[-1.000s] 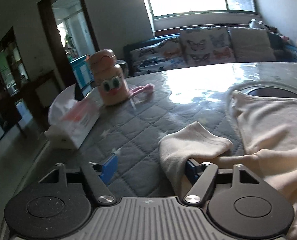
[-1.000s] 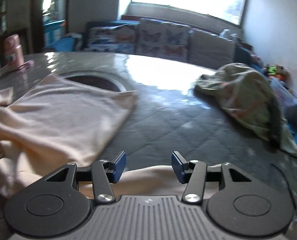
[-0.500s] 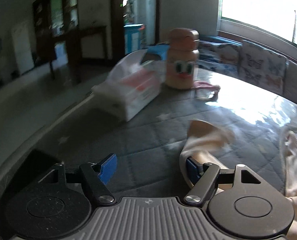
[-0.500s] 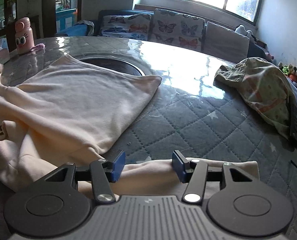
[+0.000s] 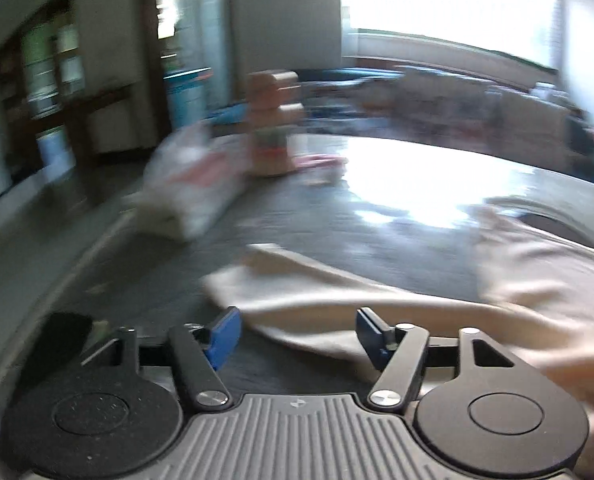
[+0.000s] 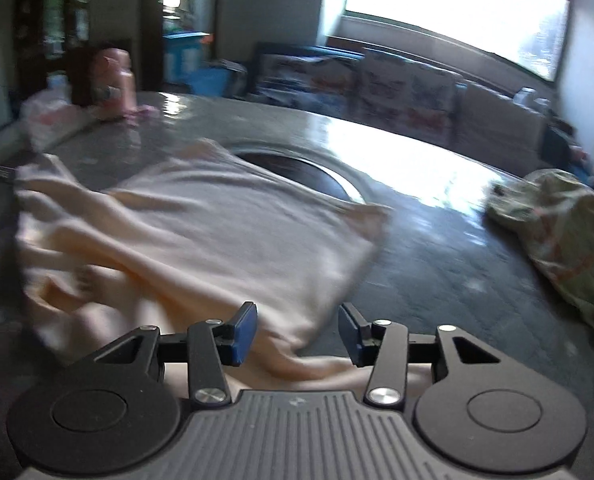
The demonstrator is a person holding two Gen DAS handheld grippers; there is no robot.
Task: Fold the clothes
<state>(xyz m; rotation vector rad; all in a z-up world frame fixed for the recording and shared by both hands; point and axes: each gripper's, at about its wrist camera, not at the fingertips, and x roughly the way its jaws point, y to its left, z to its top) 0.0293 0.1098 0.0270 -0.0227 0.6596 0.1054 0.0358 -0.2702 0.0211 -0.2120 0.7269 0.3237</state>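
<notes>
Straddling a cream sleeve [image 5: 297,300], left gripper [image 5: 298,330] with blue pads [image 5: 225,330] apart, jaws just been closing, cloth lying between them but not visibly pressed by either pad. Running from that gap toward 3 o'clock, same sleeve joining the body of the cream garment [image 5: 537,260]. Farther out at 11 o'clock, blurred tissue pack [image 5: 193,188], and at 12 o'clock a pink bottle [image 5: 273,136] standing just beside it on the grey quilted table cover [image 5: 337,224].

Hovering over another edge of the cream garment [image 6: 201,224], right gripper [image 6: 299,336] also half spread, jaws just been closing, a fold of fabric between the pads; cannot tell whether either pad touches it. Spreading from 12 toward 9 o'clock, rumpled garment flat on the table cover [image 6: 437,264], its far edge overlapping a dark round recess [image 6: 297,168]. Well apart at 2 o'clock, a crumpled patterned cloth [image 6: 557,216] near the table edge.
</notes>
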